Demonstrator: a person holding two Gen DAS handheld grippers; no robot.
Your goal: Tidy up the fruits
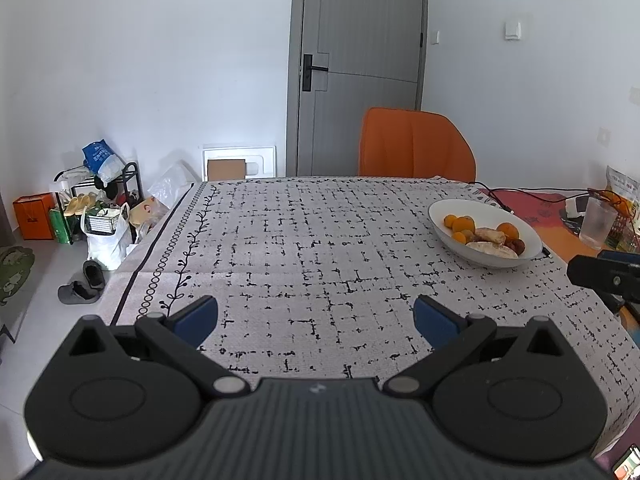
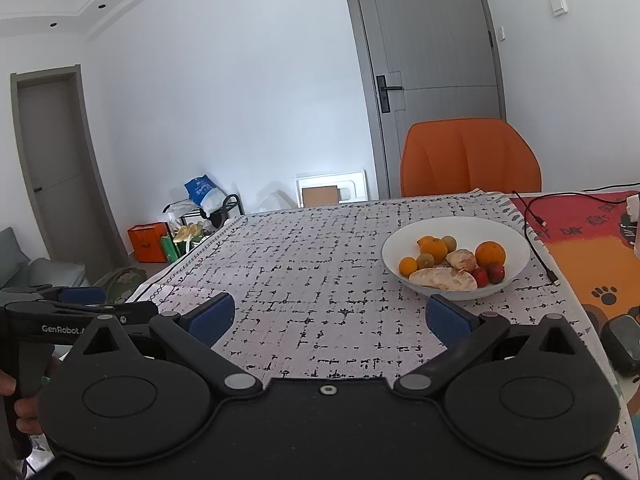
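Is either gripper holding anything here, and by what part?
Nothing is held. The left gripper and right gripper are both open over the tablecloth; the fruit sits in the bowl.

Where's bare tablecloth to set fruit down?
Free: the tablecloth left of the white bowl, out to its left edge, and the strip between bowl and both open tools. Crowded: right of the bowl, with black cable and glass.

A glossy white bowl (image 2: 512, 240) sits on a matt, coarse-woven tablecloth (image 2: 320, 280) near a clear plastic cup (image 1: 598, 220).
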